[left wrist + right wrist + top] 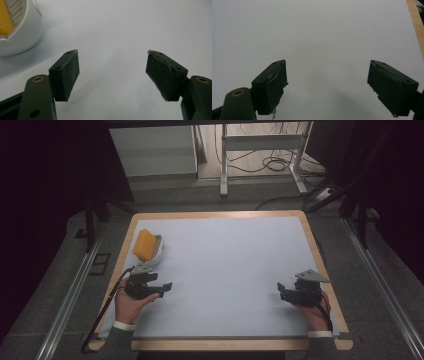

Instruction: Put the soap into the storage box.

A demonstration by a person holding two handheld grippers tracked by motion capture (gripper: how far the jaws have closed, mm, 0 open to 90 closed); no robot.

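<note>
At the far left of the table, near its wooden edge, a white bowl stood with a yellow sponge propped in it, leaning up over the rim. Just in front of it, the left gripper hovered low over the pale mat, its jaws spread wide with nothing between them; in the left gripper view the bowl sat off to the upper left, apart from the pads. Across the bare middle of the mat, well apart, the right gripper rested near the right edge, jaws likewise wide and empty. The step in hand looked like an approach to the bowl or the sponge. The next move would call for turning the left jaws toward the bowl and closing on the sponge or rim.
</note>
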